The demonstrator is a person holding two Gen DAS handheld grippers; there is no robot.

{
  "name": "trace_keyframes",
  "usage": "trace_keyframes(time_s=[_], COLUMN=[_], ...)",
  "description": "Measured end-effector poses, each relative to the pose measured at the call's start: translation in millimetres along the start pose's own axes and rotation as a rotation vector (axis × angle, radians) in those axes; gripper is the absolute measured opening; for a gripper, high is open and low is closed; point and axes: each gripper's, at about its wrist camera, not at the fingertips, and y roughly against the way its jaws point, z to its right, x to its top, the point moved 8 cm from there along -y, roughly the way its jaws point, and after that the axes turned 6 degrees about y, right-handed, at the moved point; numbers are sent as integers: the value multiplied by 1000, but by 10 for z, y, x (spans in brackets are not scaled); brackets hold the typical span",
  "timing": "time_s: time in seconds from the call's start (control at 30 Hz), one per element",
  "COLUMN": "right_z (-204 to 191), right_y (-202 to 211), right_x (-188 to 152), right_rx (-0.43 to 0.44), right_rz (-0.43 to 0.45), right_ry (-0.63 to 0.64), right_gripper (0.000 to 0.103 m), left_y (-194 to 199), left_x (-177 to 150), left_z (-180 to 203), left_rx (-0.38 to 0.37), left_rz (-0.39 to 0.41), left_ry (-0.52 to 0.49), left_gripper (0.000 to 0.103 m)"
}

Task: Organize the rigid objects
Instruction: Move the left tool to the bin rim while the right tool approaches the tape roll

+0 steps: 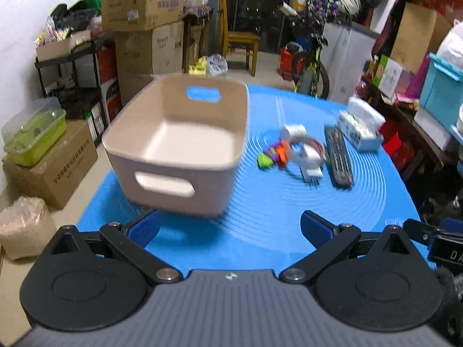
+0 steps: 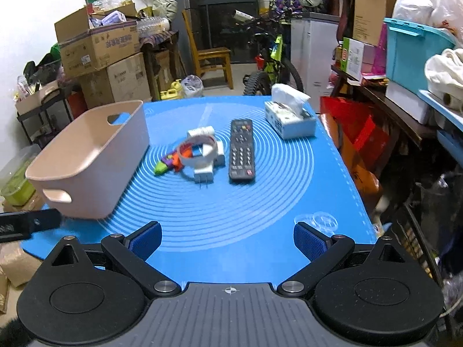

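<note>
A beige plastic basket [image 1: 139,156] [image 2: 86,167] stands empty on the left of the blue mat [image 1: 260,219] [image 2: 231,208]. In the middle lie a black remote [image 1: 338,156] [image 2: 241,153], a white plug charger [image 1: 311,164] [image 2: 204,170] with a white ring of tape [image 2: 198,151] on it, and a small colourful toy [image 1: 273,154] [image 2: 170,163]. My left gripper [image 1: 231,227] is open and empty at the near edge, in front of the basket. My right gripper [image 2: 228,238] is open and empty, well short of the remote.
A tissue box [image 1: 360,128] [image 2: 289,118] sits at the mat's far right. Cardboard boxes [image 2: 98,46], a wooden chair [image 2: 208,55], a bicycle [image 2: 269,63] and shelves [image 2: 405,66] surround the table. The left gripper's side [image 2: 23,224] shows at the left edge of the right wrist view.
</note>
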Motion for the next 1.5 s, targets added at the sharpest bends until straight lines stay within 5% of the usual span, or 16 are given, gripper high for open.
trace_keyframes(time_s=[0.47, 0.8, 0.9, 1.1, 1.3, 1.5], right_z=[60, -16, -74, -139, -203, -264], right_y=[-738, -1549, -1738, -2098, -2521, -2822], right_x=[807, 1020, 1096, 1304, 1334, 1194], right_rx=[-11, -8, -6, 6, -17, -26], right_rz=[44, -59, -90, -133, -207, -298], right_ry=[72, 146, 157, 130, 114, 87], right_gripper=[95, 88, 83, 81, 80, 66], left_y=[-624, -1302, -1464, -1679, -1802, -1859], left_x=[814, 1112, 1117, 1075, 1064, 1058], left_z=[-691, -1044, -1122, -1157, -1156, -1249], left_rx=[8, 72, 76, 85, 103, 121], left_rz=[-13, -148, -201, -268, -329, -371], left_ry=[-31, -125, -108, -128, -146, -138], left_gripper=[102, 101, 83, 80, 63, 48])
